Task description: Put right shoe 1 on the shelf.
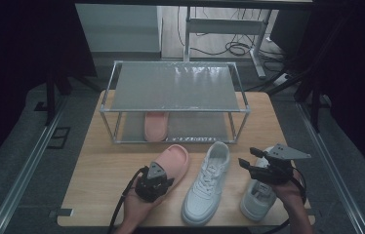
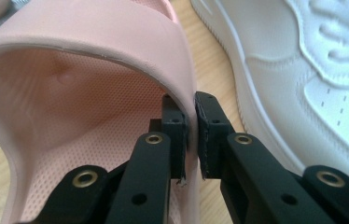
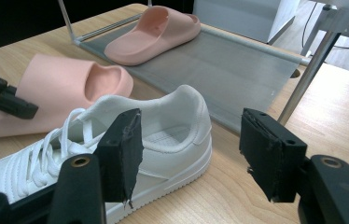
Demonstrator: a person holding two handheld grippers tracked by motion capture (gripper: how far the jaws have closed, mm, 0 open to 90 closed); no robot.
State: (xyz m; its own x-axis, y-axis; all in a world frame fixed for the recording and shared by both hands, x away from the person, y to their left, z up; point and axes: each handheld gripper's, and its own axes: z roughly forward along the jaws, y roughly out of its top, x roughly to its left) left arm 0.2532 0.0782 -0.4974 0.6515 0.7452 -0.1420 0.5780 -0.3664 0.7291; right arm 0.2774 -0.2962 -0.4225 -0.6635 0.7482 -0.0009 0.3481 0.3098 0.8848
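Observation:
A pink slipper point(image 1: 171, 163) lies on the wooden table point(image 1: 102, 170), toe toward the rack. My left gripper point(image 1: 167, 182) is at its near end and shut on the rim of the strap; in the left gripper view the pads point(image 2: 175, 128) pinch that pink edge point(image 2: 93, 56) between them. Beside it lies a white sneaker point(image 1: 207, 183). My right gripper point(image 1: 247, 157) hovers open above a second white sneaker point(image 1: 257, 197) at the right. The right gripper view has its jaws wide apart point(image 3: 189, 144), nothing between them, with the first sneaker's heel point(image 3: 172, 126) beyond.
A two-level metal shoe rack point(image 1: 173, 111) stands at the back of the table. A matching pink slipper point(image 1: 155, 126) sits on its lower shelf point(image 3: 238, 65). The top shelf is bare. Desk legs and cables lie on the floor behind.

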